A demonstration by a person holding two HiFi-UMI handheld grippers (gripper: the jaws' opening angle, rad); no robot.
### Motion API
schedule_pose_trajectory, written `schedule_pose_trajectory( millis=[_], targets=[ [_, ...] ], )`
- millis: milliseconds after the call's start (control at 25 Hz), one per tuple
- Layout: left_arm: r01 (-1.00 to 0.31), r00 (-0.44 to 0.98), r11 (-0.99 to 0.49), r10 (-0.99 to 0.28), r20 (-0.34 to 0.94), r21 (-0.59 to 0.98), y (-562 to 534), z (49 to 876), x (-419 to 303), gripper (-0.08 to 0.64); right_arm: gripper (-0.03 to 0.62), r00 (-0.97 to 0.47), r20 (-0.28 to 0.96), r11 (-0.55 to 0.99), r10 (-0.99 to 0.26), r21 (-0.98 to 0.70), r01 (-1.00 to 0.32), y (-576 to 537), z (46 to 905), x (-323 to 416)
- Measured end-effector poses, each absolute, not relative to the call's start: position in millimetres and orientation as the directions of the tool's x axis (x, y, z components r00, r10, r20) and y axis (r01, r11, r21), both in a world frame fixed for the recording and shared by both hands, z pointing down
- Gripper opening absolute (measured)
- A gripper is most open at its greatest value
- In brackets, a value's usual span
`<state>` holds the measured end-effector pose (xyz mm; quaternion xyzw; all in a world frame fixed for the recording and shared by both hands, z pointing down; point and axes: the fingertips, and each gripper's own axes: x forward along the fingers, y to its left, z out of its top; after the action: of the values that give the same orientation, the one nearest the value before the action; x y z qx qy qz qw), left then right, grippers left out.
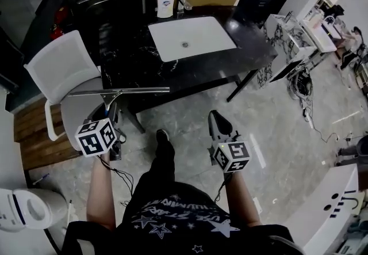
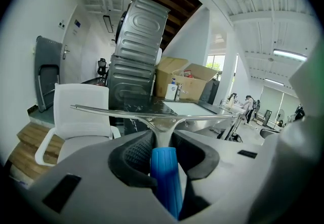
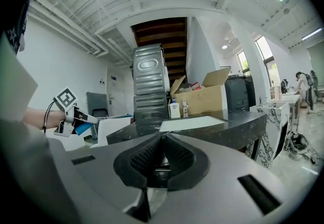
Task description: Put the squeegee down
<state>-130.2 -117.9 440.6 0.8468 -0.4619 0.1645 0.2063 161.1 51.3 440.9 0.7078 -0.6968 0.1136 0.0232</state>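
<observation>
Squeegee pinched by blue handle in left gripper jaws, metal blade level above white chair, near front-left corner of black surface. Right gripper jaws pressed together, empty, above floor.

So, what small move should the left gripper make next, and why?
Probably carry the squeegee a little forward, over the black counter. The left gripper is shut on its blue handle, and the blade hangs in the air beside the white chair, at the counter's front edge, so opening now would likely drop it to the floor.
</observation>
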Motion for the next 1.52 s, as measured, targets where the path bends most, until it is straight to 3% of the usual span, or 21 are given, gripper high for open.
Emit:
schedule_pose_trajectory(
  millis=[1000, 1520],
  targets=[
    [-0.894, 0.449, -0.35, -0.694, 0.562, 0.281, -376, 485, -41, 0.138, 0.054, -0.118, 0.249, 0.1, -0.961, -0.083, -0.992, -259, 435, 243],
    [-0.899, 0.439, -0.332, -0.688, 0.578, 0.286, -421, 493, -20, 0.138, 0.054, -0.176, 0.244, 0.16, -0.954, -0.082, -0.984, -340, 440, 257]
  ],
)
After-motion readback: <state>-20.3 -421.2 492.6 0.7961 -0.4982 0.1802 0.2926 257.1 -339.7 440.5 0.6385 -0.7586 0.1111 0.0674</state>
